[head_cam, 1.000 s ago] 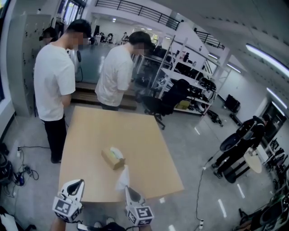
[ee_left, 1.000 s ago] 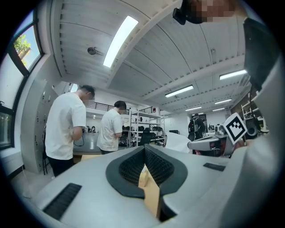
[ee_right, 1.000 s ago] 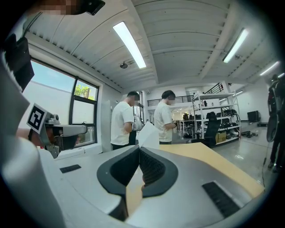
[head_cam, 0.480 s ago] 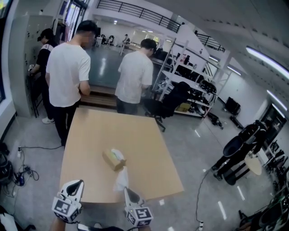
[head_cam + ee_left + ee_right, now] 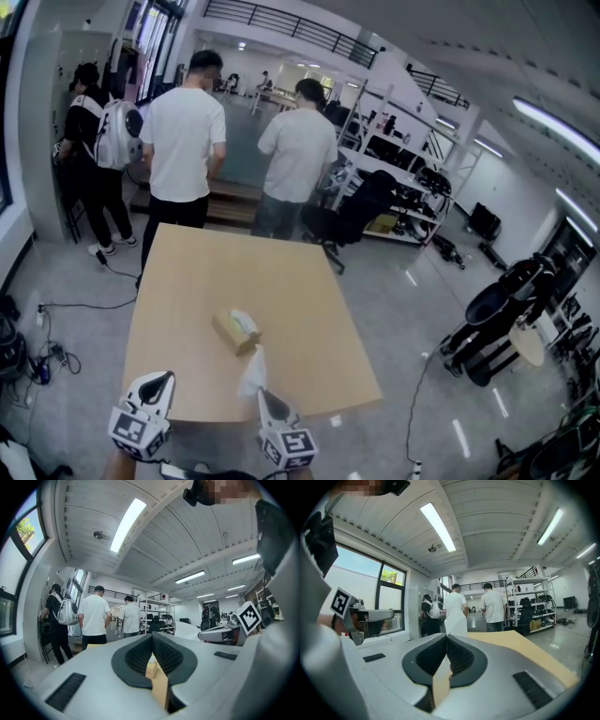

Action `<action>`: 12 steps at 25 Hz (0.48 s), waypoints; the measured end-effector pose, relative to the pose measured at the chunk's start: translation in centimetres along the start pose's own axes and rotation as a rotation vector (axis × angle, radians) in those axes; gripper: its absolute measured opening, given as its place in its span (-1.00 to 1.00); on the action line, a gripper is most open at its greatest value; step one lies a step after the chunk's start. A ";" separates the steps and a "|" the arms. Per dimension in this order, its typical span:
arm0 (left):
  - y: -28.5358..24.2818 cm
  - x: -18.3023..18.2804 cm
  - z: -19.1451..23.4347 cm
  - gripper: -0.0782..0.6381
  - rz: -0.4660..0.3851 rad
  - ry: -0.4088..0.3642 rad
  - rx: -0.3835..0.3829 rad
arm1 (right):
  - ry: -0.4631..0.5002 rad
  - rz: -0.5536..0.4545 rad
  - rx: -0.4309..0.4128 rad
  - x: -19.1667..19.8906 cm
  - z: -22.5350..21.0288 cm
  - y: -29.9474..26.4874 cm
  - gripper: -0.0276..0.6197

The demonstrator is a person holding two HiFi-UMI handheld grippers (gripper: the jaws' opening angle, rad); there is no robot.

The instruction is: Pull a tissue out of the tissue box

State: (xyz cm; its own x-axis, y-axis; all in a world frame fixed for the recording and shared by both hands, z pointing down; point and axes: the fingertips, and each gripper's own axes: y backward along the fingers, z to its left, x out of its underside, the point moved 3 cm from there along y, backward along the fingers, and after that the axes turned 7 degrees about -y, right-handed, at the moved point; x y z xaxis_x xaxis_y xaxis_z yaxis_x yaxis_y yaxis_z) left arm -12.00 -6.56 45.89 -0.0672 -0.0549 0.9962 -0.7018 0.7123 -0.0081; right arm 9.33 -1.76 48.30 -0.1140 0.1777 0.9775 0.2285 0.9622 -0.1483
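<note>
A tan tissue box (image 5: 232,332) lies on the wooden table (image 5: 281,272), with a white tissue poking from its top. My right gripper (image 5: 263,393) is shut on a separate white tissue (image 5: 253,368), which stands up from its jaw tips just on the near side of the box. In the right gripper view the tissue (image 5: 457,620) rises from the closed right gripper (image 5: 447,637). My left gripper (image 5: 166,378) hovers at the table's near edge, left of the box. Its jaws meet at the tips in the left gripper view (image 5: 152,636), with nothing between them.
Two people in white shirts (image 5: 183,141) (image 5: 298,155) stand with their backs turned at the table's far end. A third with a backpack (image 5: 98,141) is further left. Office chairs (image 5: 352,211) and shelving (image 5: 403,159) are at the right, cables (image 5: 47,356) on the floor left.
Both grippers and the tissue have stayed put. The two people at the far end have turned and stepped away from the table, and the person with the backpack has come into view.
</note>
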 end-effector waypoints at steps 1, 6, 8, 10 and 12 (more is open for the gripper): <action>-0.1 0.0 -0.1 -0.76 0.004 0.000 -0.002 | 0.000 0.000 -0.001 0.0 -0.1 0.0 -0.88; -0.8 -0.3 -0.4 -0.76 0.022 -0.001 -0.016 | -0.004 0.003 -0.001 -0.2 -1.0 0.1 -0.89; -0.8 0.0 -0.5 -0.76 0.015 0.001 -0.003 | -0.006 0.003 -0.001 -0.2 -0.9 0.1 -0.89; -0.8 0.1 -0.5 -0.76 0.012 0.001 0.001 | -0.005 0.004 0.000 -0.1 -0.9 0.0 -0.89; -0.9 0.3 -0.5 -0.76 0.004 0.004 0.003 | -0.006 0.006 0.000 0.1 -0.9 0.0 -0.88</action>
State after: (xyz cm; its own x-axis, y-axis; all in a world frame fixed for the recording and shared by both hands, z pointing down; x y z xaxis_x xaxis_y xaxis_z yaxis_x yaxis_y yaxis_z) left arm -11.06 -6.82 46.19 -0.0673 -0.0488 0.9965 -0.7035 0.7105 -0.0127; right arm 10.20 -1.90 48.50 -0.1183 0.1844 0.9757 0.2292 0.9611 -0.1539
